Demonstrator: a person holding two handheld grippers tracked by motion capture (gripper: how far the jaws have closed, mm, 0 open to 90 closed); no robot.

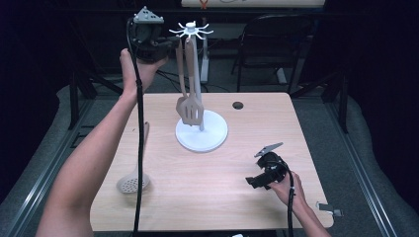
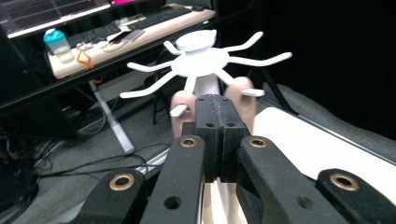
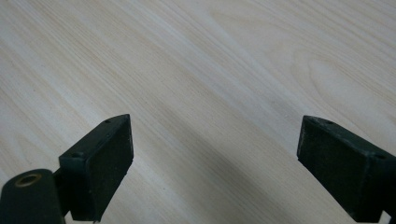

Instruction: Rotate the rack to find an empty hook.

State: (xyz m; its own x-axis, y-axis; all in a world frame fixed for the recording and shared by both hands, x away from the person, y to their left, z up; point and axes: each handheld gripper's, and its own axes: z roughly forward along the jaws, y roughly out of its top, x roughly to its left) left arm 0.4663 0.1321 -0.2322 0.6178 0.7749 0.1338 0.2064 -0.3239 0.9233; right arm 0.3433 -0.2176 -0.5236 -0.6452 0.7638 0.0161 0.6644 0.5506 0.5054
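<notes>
White rack [image 1: 201,129] standing mid-table | left gripper [image 1: 170,45] hovering closed beside its hooks | right gripper [image 1: 253,181] resting wide open near table [image 1: 276,118] front edge

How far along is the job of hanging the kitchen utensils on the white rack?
Done: two slotted spatulas hang from the white rack. In hand: the left gripper is up by the rack's hooks, jaws shut with nothing visibly between them. Left: the skimmer lies on the table, and the right gripper rests open beside nothing.
</notes>
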